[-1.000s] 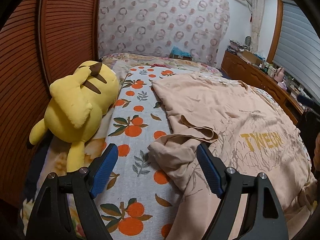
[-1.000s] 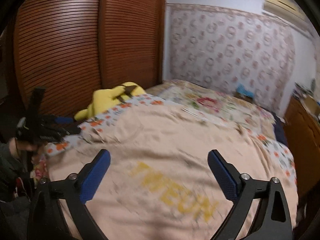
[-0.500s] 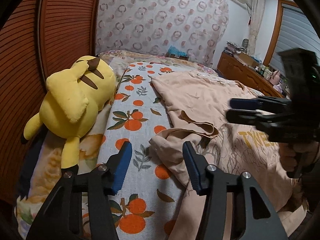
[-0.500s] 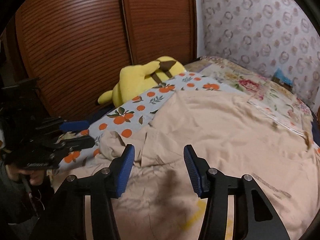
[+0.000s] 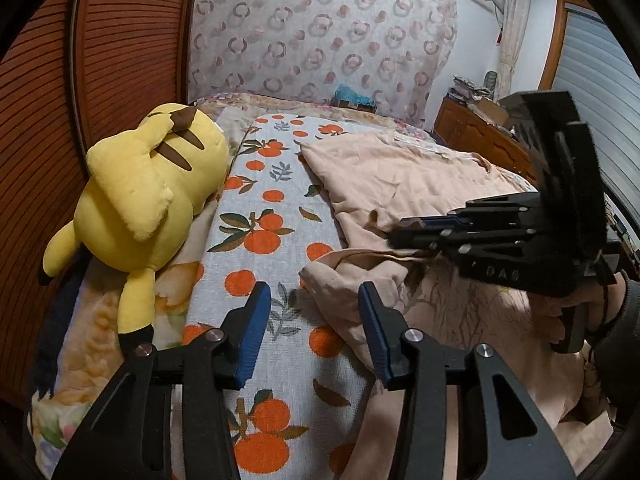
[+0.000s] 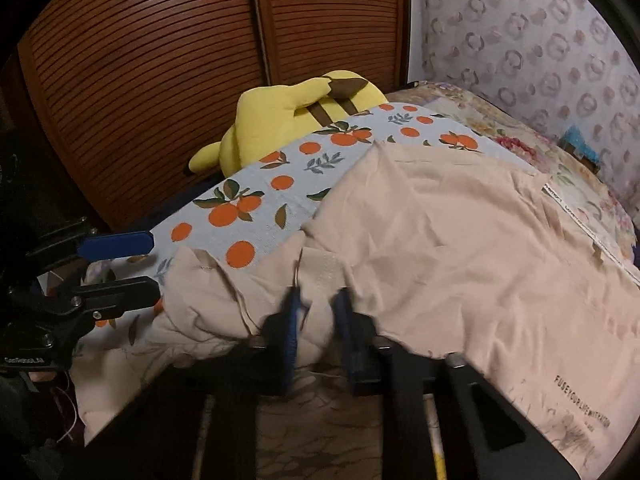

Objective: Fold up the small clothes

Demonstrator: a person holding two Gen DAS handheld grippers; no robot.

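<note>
A beige T-shirt [image 5: 404,184] with printed lettering lies spread on the bed, its near sleeve bunched [image 5: 348,276]; it fills the right wrist view [image 6: 440,232]. My left gripper [image 5: 310,328] is open, hovering over the orange-print sheet just left of the bunched sleeve. My right gripper [image 6: 316,320] has its jaws closed to a narrow gap around a fold of the shirt; it shows from the side in the left wrist view [image 5: 408,232], at the sleeve seam. The left gripper [image 6: 152,264] shows at the left of the right wrist view.
A yellow plush toy [image 5: 148,188] lies at the bed's left edge against the wooden slatted wardrobe [image 5: 44,92]. The orange-print sheet [image 5: 272,240] covers the bed. A wooden dresser [image 5: 480,140] with clutter stands at the far right.
My right gripper swung in over the shirt and closed from wide open onto a fold by the sleeve. My left gripper narrowed from wide open and moved slightly toward the sleeve.
</note>
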